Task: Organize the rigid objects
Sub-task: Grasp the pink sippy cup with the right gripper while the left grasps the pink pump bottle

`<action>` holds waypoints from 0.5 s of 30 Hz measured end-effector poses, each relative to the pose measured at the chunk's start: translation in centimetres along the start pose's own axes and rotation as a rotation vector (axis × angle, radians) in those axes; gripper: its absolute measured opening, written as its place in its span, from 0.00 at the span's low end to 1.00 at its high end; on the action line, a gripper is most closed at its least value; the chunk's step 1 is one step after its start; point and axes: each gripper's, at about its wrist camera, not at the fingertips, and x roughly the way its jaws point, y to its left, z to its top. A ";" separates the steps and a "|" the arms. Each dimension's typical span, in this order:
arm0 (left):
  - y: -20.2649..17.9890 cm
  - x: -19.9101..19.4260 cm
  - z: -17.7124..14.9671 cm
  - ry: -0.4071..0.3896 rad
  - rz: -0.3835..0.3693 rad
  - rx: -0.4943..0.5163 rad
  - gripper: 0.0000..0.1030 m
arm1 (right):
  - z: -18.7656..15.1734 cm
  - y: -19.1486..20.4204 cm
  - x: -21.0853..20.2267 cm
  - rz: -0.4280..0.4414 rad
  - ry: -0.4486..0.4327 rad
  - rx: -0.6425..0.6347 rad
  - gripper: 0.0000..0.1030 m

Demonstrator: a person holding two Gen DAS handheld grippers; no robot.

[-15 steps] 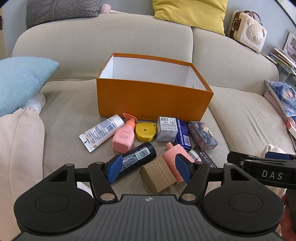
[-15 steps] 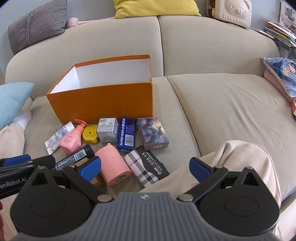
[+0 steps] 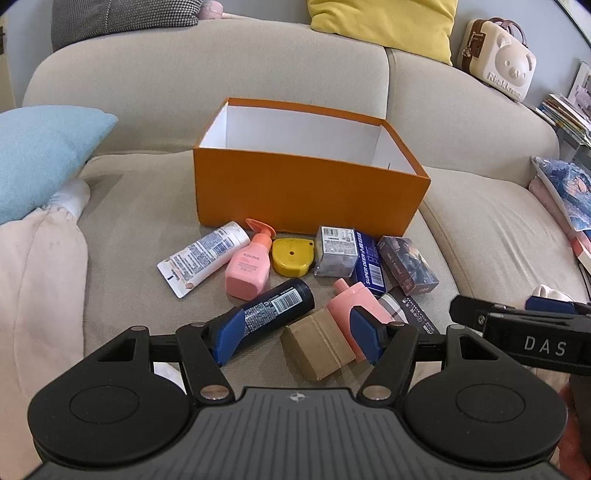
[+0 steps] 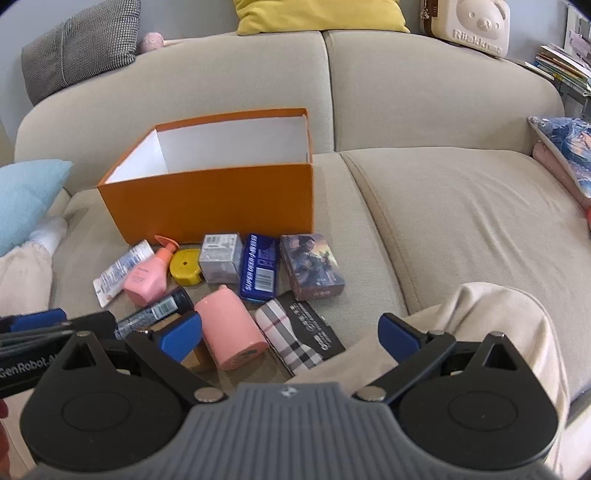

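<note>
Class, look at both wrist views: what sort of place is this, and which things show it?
Most likely a home living room: a beige sofa with a yellow cushion, a stack of books beside it, and toiletries laid before an orange box.

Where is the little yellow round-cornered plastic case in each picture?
Left wrist view: the yellow plastic case lies centre, between the pink pump bottle and the silver carton.
Right wrist view: the same case lies left of centre, between the same two neighbours.
Shared landmark: the open orange cardboard box just behind it.
</note>
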 end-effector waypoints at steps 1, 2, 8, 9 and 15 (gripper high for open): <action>0.1 0.2 0.1 0.001 -0.009 0.001 0.75 | 0.0 0.0 0.2 0.008 -0.003 0.002 0.98; 0.2 0.4 0.2 0.002 -0.018 0.004 0.73 | 0.1 0.0 0.4 0.014 -0.004 0.003 0.96; 1.2 2.4 0.8 0.033 -0.043 -0.003 0.61 | 1.0 0.7 2.9 0.042 0.038 -0.016 0.83; 1.4 2.8 0.8 0.043 -0.054 -0.007 0.58 | 1.1 0.7 3.4 0.052 0.046 -0.015 0.81; 2.0 5.0 0.7 0.114 -0.114 -0.008 0.52 | 1.5 1.1 6.3 0.122 0.111 -0.025 0.70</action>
